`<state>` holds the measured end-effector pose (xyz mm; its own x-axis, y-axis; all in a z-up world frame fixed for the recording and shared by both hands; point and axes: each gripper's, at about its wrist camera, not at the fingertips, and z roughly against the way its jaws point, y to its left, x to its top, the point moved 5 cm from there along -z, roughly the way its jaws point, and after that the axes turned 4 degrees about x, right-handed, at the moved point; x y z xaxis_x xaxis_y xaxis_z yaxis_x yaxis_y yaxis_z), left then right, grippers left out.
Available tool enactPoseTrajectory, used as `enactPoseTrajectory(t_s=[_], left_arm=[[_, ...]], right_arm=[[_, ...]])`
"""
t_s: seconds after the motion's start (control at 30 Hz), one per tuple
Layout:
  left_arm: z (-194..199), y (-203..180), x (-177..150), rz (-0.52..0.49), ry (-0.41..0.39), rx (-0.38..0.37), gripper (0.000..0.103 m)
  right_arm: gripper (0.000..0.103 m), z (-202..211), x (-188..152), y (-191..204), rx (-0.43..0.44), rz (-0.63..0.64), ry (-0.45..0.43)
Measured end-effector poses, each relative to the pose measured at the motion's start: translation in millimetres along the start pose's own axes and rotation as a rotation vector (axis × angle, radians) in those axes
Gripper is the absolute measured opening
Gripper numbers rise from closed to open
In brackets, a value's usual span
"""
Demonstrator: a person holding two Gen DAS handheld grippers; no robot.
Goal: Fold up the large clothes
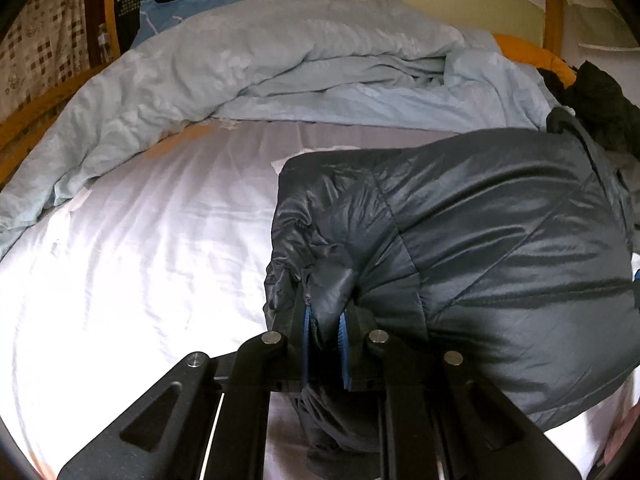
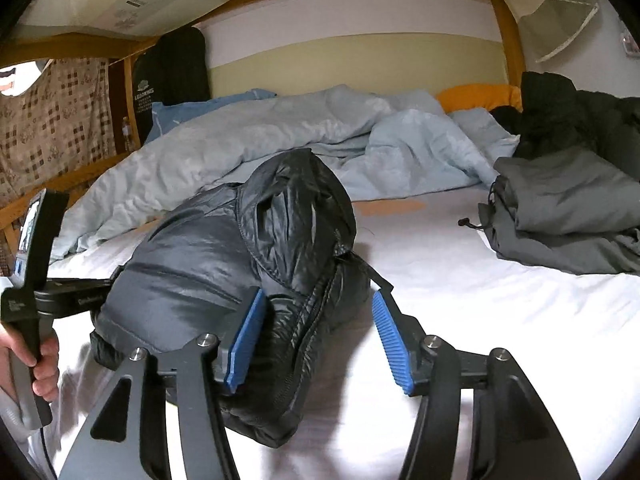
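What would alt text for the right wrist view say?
An open right gripper with blue pads straddles a dark puffer jacket on a white bed sheet. Behind lie a rumpled light-blue duvet and folded grey clothes.
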<state>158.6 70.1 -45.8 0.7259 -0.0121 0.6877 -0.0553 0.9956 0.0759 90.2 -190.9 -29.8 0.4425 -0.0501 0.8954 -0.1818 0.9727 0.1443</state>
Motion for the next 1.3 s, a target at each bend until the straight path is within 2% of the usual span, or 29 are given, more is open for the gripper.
enactPoseTrajectory(t_s=[0.07,0.17,0.2,0.27,0.3,0.33,0.43,0.5,0.57,0.67,0.77,0.83,0.93,1.0,1.07,1.13,1.17,1.2,1.23,1.27,1.3], left_arm=[[-2,1,-1,-0.004,-0.009,0.009,0.013],[6,4,-2,0.000,-0.078,-0.015,0.015],[12,6,-2,-0.005,-0.108,-0.020,0.020],[21,14,-2,0.011,-0.133,0.012,0.046],[25,22,-1,0.046,-0.138,0.040,0.071],[26,29,0,0.087,-0.134,0.040,0.084],[19,43,-1,0.189,-0.058,-0.045,0.089],[16,47,-4,0.232,-0.019,-0.086,0.089],[19,44,-7,0.239,-0.001,-0.085,0.089],[28,26,-14,0.170,0.014,-0.092,0.089],[12,23,-28,0.255,0.125,-0.203,0.089],[2,24,-36,0.305,0.176,-0.253,0.089],[0,18,-37,0.275,0.188,-0.254,0.089],[-1,16,-37,0.283,0.196,-0.269,0.089],[-1,16,-39,0.300,0.188,-0.284,0.089],[3,15,-42,0.348,0.146,-0.298,0.089],[4,14,-44,0.361,0.129,-0.291,0.089],[7,11,-45,0.357,0.110,-0.282,0.084],[10,7,-44,0.357,0.100,-0.310,0.067],[13,3,-43,0.364,0.096,-0.351,0.058],[18,0,-40,0.359,0.086,-0.353,0.049]], right_arm=[[0.059,1,1,0,-0.006,0.014,-0.001],[0.059,3,2,2,-0.024,0.030,0.002],[0.060,5,3,2,-0.022,0.027,0.002],[0.067,8,6,4,0.000,0.018,-0.003],[0.068,10,7,4,0.011,0.013,-0.006],[0.068,11,8,5,0.017,0.007,-0.007],[0.074,12,10,6,0.031,-0.024,-0.006],[0.081,11,9,3,0.049,-0.066,-0.002],[0.085,9,7,-3,0.076,-0.130,0.006],[0.086,1,-2,-22,0.175,-0.343,0.022],[0.086,-19,-17,-32,0.295,-0.494,0.109],[0.087,-26,-21,-30,0.310,-0.490,0.138],[0.088,-33,-25,-26,0.355,-0.493,0.155],[0.092,-45,-30,-23,0.389,-0.511,0.216],[0.092,-53,-34,-18,0.394,-0.474,0.257],[0.092,-57,-35,-8,0.376,-0.394,0.281],[0.089,-57,-34,-4,0.355,-0.357,0.283],[0.080,-56,-35,-3,0.338,-0.352,0.272],[0.074,-54,-35,-4,0.324,-0.355,0.257],[0.066,-50,-34,-4,0.303,-0.349,0.229],[0.059,-48,-33,-3,0.278,-0.324,0.213]])
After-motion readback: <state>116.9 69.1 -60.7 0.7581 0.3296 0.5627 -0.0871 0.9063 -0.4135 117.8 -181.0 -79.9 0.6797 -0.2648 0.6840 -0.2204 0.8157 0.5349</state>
